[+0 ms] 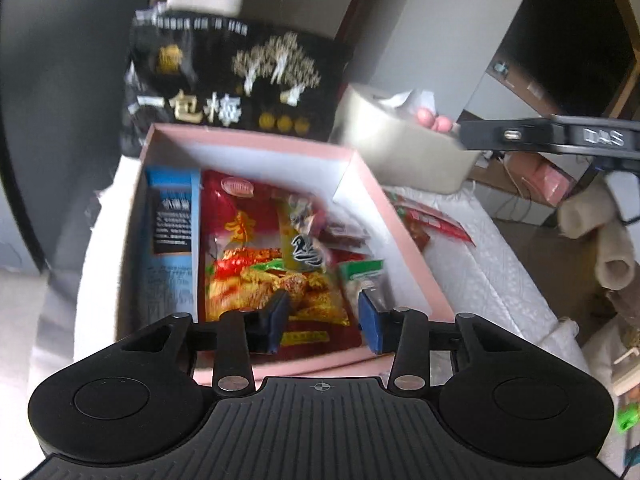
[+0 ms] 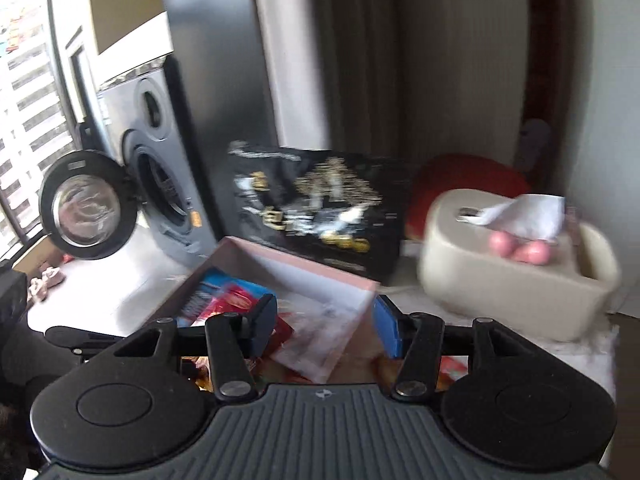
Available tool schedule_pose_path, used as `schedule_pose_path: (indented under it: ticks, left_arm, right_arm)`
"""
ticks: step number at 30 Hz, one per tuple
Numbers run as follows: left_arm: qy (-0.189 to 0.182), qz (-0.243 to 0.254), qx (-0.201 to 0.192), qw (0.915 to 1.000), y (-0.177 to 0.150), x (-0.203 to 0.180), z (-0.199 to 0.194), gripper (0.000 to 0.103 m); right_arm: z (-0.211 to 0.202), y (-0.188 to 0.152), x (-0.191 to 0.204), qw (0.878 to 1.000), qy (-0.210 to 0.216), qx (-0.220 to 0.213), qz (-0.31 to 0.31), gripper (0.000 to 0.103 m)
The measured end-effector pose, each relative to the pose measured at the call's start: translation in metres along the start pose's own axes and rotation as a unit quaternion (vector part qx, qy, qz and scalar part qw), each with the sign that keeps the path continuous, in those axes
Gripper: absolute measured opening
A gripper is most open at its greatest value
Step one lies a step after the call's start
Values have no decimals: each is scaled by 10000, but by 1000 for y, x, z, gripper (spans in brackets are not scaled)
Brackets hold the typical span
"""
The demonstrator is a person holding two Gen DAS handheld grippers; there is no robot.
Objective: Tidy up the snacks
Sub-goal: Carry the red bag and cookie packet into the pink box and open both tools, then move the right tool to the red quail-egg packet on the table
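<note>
Both grippers read as released and carrying nothing. Left gripper (image 1: 322, 314) hangs over the near end of the pink box (image 1: 256, 142), fingers spread, nothing between them. Right gripper (image 2: 325, 326) hovers at the box's near right corner, likewise spread with nothing held.

I find the box already well stocked: a blue packet (image 1: 172, 236) stands along the left wall, a red-and-yellow snack bag (image 1: 256, 264) lies flat across the middle, and smaller packets, one with a green-and-white label (image 1: 362, 274), fill the right side. Flat packing appears chosen so more can go in.

One red packet (image 1: 432, 224) lies outside, just beside the box's right wall on the white padded surface (image 1: 500, 280); I judge it the likeliest next pick.

Beyond the far wall a large black bag (image 1: 236, 80) stands upright, probably too big for the box. A beige tissue box (image 2: 516, 264) sits far right, apart from the snacks.
</note>
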State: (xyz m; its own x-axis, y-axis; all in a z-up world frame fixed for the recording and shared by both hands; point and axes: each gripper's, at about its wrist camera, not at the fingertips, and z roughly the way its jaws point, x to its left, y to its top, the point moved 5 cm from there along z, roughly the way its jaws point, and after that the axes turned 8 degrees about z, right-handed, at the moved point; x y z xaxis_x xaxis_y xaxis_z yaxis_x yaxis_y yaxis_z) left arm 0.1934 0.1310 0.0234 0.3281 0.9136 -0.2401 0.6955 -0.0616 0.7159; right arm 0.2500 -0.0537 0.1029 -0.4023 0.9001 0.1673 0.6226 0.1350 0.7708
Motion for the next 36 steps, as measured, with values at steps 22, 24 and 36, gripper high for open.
schedule_pose_path:
  ticks: [22,24,36]
  left_arm:
    - [520,828,-52,9952,-27,-120,-9,43]
    - [604,754,9,9953,-28,-121,-6,43]
    - [916,763,181,9927,-23,-139,9,43]
  right_arm:
    - [104,-43,-156,9905,-328,634,1177,60]
    - [97,-47,-158,9906,-196,571,1226,60]
    - [28,-107,-126,9898,270,1336,419,39]
